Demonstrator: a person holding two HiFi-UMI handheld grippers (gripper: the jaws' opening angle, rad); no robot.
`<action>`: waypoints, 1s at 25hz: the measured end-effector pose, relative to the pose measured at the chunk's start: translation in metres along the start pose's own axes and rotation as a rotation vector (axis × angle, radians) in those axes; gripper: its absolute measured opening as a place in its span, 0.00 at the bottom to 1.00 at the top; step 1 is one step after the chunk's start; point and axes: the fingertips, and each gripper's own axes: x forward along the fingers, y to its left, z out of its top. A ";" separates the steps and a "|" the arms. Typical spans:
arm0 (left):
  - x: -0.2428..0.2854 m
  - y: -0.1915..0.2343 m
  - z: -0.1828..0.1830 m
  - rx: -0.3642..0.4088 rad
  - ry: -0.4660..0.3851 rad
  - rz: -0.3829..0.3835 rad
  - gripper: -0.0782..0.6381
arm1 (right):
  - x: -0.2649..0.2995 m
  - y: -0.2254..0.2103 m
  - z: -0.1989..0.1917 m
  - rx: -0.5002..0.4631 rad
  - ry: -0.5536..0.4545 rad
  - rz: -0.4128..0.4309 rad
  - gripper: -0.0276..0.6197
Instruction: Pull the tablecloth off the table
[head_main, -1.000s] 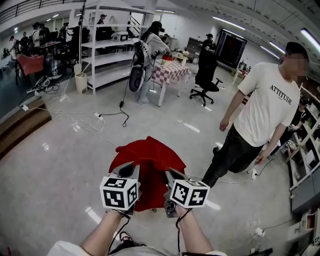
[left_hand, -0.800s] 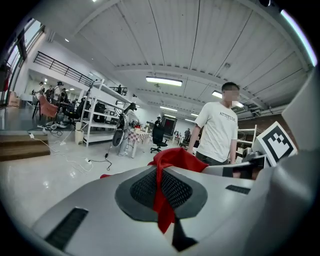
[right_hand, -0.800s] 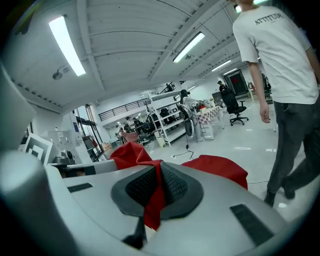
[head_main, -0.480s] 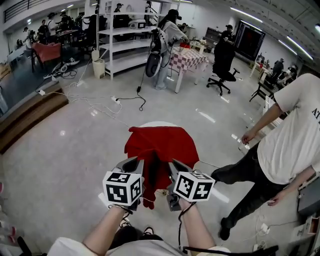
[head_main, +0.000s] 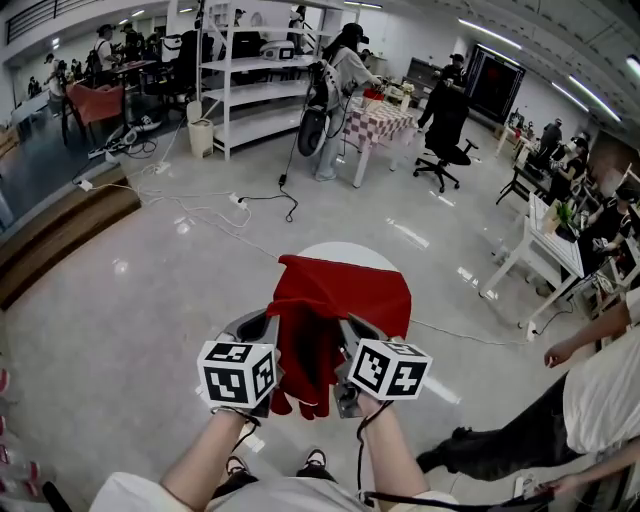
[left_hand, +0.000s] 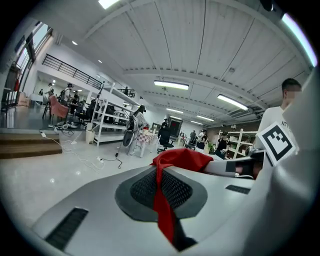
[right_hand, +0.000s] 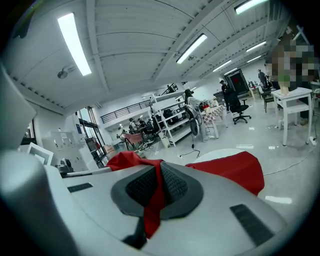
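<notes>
Table (head_main: 340, 249) mostly hidden under tablecloth (head_main: 345, 298); bystander (head_main: 600, 395) cut off by right edge.

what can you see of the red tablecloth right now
The tablecloth is plain red, soft-looking fabric, creased and bunched. Its near edge is pinched in the shut left gripper and right gripper, with loose folds hanging between and below them. The rest drapes over a small round white table, whose far rim is bare.

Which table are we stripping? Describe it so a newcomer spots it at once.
Out on the grey floor, nearer than the shelves, stands a round white table. Unlike the checked table, it wears a red cloth, pinched by the left gripper and right gripper.
</notes>
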 end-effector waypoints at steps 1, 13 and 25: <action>-0.009 0.013 0.000 -0.006 0.000 0.006 0.13 | 0.002 0.011 -0.005 0.004 -0.003 -0.001 0.08; -0.078 0.141 0.015 -0.061 -0.020 0.081 0.13 | 0.068 0.129 -0.058 -0.015 0.078 0.040 0.08; -0.155 0.241 0.011 -0.184 -0.091 0.390 0.13 | 0.145 0.243 -0.084 -0.115 0.242 0.333 0.08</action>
